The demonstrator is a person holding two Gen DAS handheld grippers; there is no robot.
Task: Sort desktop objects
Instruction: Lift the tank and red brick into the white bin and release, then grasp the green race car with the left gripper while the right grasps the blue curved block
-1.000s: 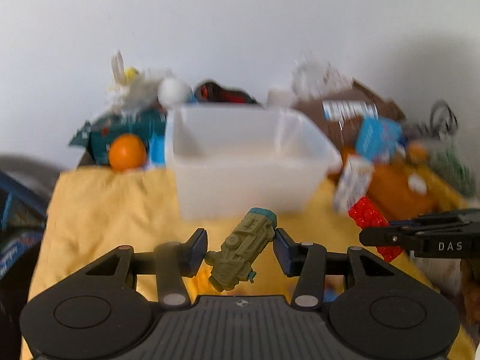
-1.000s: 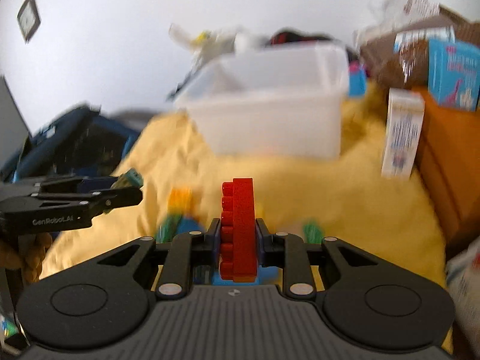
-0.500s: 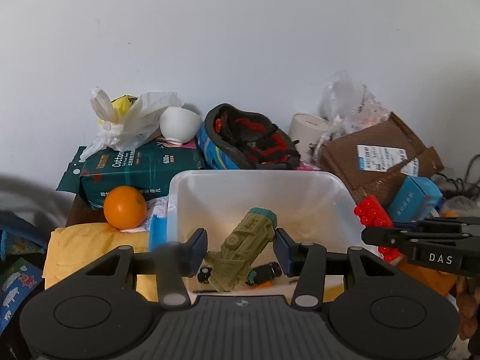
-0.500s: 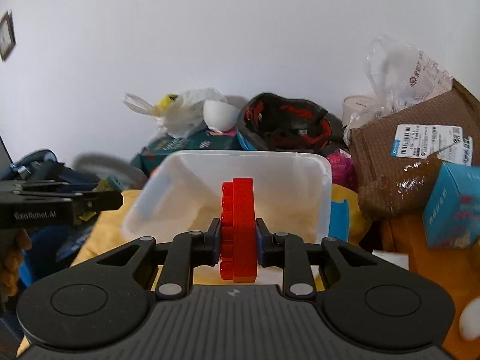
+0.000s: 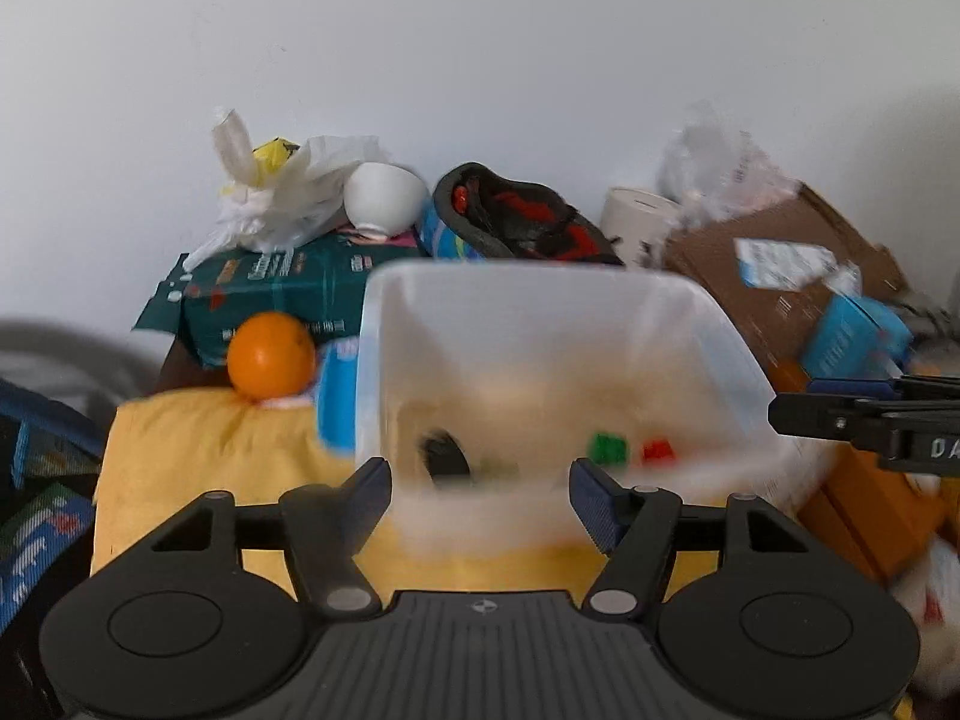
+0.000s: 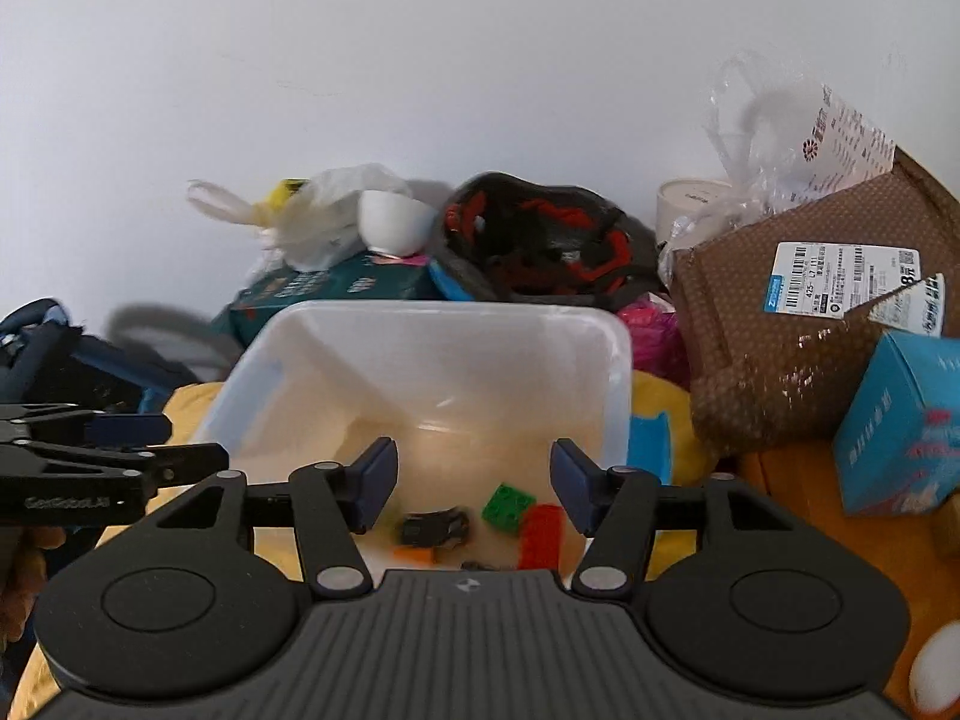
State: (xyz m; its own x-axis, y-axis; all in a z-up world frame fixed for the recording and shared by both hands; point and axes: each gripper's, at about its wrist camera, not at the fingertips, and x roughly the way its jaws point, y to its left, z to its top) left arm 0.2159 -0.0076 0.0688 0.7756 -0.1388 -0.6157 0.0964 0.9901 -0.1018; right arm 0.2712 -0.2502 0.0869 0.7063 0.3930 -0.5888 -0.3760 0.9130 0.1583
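Observation:
A translucent white plastic bin [image 6: 618, 372] [image 5: 372, 360] stands on the yellow cloth. Inside it lie a red brick [image 6: 540, 534], a green brick [image 6: 507, 504] and a dark toy [image 6: 435, 528]; in the blurred left wrist view I see the green brick [image 5: 607, 449], a red piece [image 5: 657, 450] and a dark shape [image 5: 447, 456]. My left gripper [image 5: 480, 492] is open and empty in front of the bin. My right gripper [image 6: 474, 480] is open and empty above the bin's near edge.
Behind the bin are a teal package [image 5: 288, 288], an orange [image 5: 271, 354], a white bowl [image 6: 393, 225], a white plastic bag [image 5: 282, 192], a black-red helmet [image 6: 540, 240] and a white cup [image 6: 690, 204]. A brown parcel [image 6: 792, 348] and a blue box [image 6: 900, 420] stand at the right.
Both grippers have opened. The olive toy train left my left gripper and the red brick left my right gripper; the brick now lies in the bin.

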